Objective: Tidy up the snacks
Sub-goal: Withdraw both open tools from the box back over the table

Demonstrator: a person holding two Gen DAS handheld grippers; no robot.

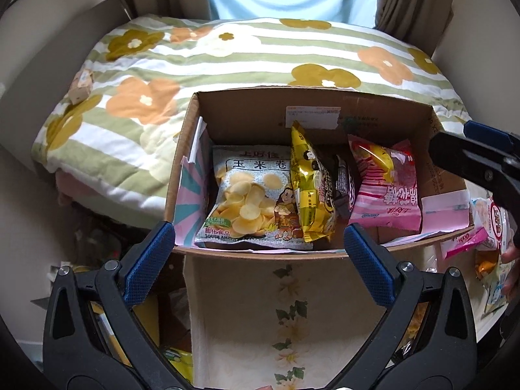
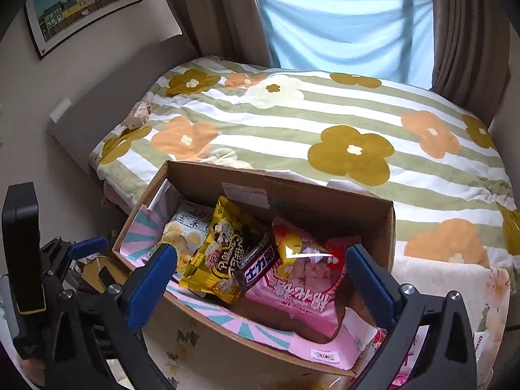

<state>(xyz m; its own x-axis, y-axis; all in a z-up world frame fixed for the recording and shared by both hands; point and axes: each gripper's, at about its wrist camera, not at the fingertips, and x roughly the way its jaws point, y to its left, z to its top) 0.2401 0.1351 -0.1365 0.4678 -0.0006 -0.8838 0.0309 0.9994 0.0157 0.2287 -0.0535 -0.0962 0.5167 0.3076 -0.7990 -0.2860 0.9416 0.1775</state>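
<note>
Snacks sit packed in the cardboard box (image 1: pixel 386 110) at the foot of the bed (image 1: pixel 227 55), and both grippers hang above it. Left gripper (image 1: pixel 260 243) is spread wide over the box's near wall, nothing between its blue pads. Right gripper (image 2: pixel 261 274) is spread wide too, its jaws empty, with the pink snack bag (image 2: pixel 302 295) lying below in the box. Inside, from the left wrist view: the corn-chip bag (image 1: pixel 250 198) lies flat at the left, the yellow bag (image 1: pixel 308 188) stands on edge beside it, a dark chocolate bar (image 1: pixel 344 185) is wedged next, and the pink bag leans at the right. More packets (image 1: pixel 487 227) lie outside the box on the right, on the flower-print bench (image 1: pixel 260 325).
</note>
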